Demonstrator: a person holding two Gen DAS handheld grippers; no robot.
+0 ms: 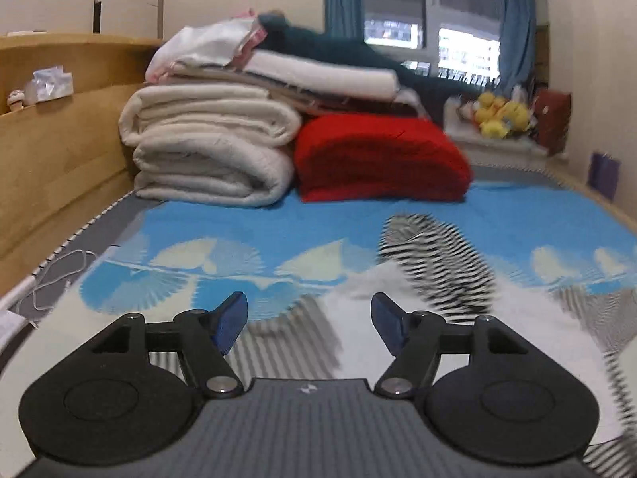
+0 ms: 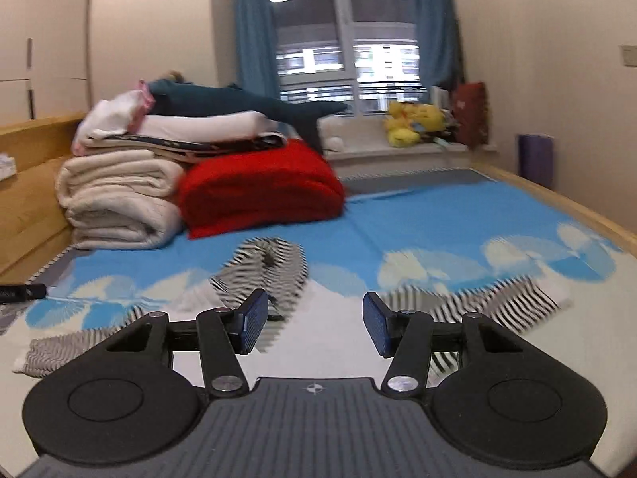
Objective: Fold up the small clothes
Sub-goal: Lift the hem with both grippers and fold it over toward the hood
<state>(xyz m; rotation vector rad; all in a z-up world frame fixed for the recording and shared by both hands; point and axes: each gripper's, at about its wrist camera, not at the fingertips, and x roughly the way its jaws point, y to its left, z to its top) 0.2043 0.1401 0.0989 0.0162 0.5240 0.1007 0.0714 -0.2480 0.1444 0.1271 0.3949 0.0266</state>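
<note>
A small black-and-white striped garment (image 2: 270, 271) lies bunched on the blue-and-white bedspread (image 2: 438, 231), with striped parts spread to the left (image 2: 71, 346) and right (image 2: 497, 310). In the left wrist view the same garment (image 1: 438, 255) lies ahead and to the right. My left gripper (image 1: 308, 318) is open and empty, low over the spread. My right gripper (image 2: 310, 318) is open and empty, just short of the bunched middle. Both views are blurred.
A stack of folded white blankets (image 1: 207, 151) and a red folded blanket (image 1: 378, 159) stand at the far side of the bed. A wooden headboard (image 1: 47, 139) runs along the left. Yellow plush toys (image 2: 414, 123) sit on the windowsill. A white cable (image 1: 59, 271) lies at the left edge.
</note>
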